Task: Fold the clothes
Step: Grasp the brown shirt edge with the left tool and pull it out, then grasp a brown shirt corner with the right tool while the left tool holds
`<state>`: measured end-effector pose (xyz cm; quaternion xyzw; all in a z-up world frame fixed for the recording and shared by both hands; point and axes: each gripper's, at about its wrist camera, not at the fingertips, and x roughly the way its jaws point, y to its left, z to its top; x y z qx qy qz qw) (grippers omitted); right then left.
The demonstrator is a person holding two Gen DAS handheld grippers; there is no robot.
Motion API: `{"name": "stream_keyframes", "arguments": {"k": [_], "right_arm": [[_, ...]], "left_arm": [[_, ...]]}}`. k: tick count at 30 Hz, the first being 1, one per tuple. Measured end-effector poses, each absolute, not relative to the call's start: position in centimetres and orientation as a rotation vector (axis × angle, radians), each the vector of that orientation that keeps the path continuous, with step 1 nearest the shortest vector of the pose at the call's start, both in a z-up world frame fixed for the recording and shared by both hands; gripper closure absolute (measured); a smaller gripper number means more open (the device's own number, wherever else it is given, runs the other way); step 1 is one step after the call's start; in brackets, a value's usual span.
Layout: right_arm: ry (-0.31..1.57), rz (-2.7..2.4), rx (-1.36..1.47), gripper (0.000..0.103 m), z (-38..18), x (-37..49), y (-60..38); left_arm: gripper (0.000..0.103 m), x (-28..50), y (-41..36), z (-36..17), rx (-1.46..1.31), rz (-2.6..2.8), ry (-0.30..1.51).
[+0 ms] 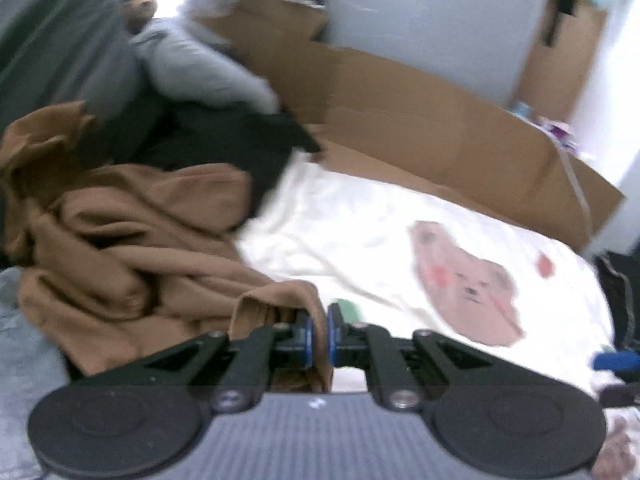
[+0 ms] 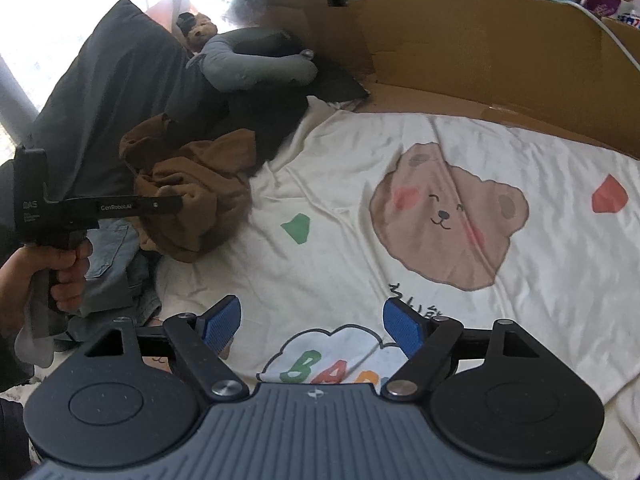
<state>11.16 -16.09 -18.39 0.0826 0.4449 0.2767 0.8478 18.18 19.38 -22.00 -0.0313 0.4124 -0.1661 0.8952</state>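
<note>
So honestly we're barely started here. My left claw (image 1: 320, 330) is clamped on an edge of the brown garment (image 1: 132, 240), fabric pinched right between the blue pads, while the rest of it sits in a crumpled heap on the left side of the bed. No fold in it yet as far as I can see.

The right claw (image 2: 312, 326) has its jaws wide apart with nothing between them, hovering over the near part of the bear-print sheet (image 2: 340, 208), which looks like the open spot to lay things out.

Further left there's more stuff waiting: something denim (image 2: 116, 264) near the person's hand (image 2: 56, 276), plus dark clothes (image 1: 224, 140) at the far side by the cardboard (image 2: 480, 40). My guess: spread the brown one flat first, then fold, then the rest.
</note>
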Motion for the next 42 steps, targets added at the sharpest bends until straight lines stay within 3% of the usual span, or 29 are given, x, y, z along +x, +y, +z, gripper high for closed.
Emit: {"name": "stream_keyframes", "arguments": {"k": [16, 21, 23, 27, 29, 30, 33, 39, 42], "right_arm": [[0.8, 0.76, 0.113, 0.022, -17.9, 9.5, -11.9], [0.775, 0.803, 0.111, 0.034, -18.1, 9.0, -11.5], [0.773, 0.817, 0.115, 0.051, -18.3, 8.8, -11.5], [0.779, 0.828, 0.135, 0.065, -18.8, 8.8, -12.0], [0.799, 0.829, 0.148, 0.082, -19.1, 9.0, -12.4], [0.814, 0.827, 0.154, 0.085, -19.3, 9.2, -12.6], [0.838, 0.81, 0.148, 0.087, -19.6, 9.4, -12.9], [0.894, 0.731, 0.156, 0.088, -20.9, 9.9, -14.6], [0.938, 0.681, 0.159, 0.088, -21.8, 10.2, -16.2]], "left_arm": [[0.096, 13.2, 11.7, -20.5, -0.066, -0.755, 0.914], [0.096, 12.0, 10.8, -20.1, -0.1, -0.866, 0.952], [0.096, 11.6, 10.5, -20.0, -0.112, -0.895, 0.963], [0.096, 11.3, 10.1, -19.8, -0.119, -0.924, 0.966], [0.096, 11.3, 10.2, -19.7, -0.134, -0.938, 0.972], [0.096, 11.3, 10.1, -19.7, -0.141, -0.944, 0.976], [0.095, 11.5, 9.9, -19.5, -0.134, -0.954, 0.986], [0.077, 12.4, 11.6, -19.5, -0.151, -0.862, 0.973], [0.076, 13.7, 13.6, -21.1, -0.185, -0.723, 1.015]]}}
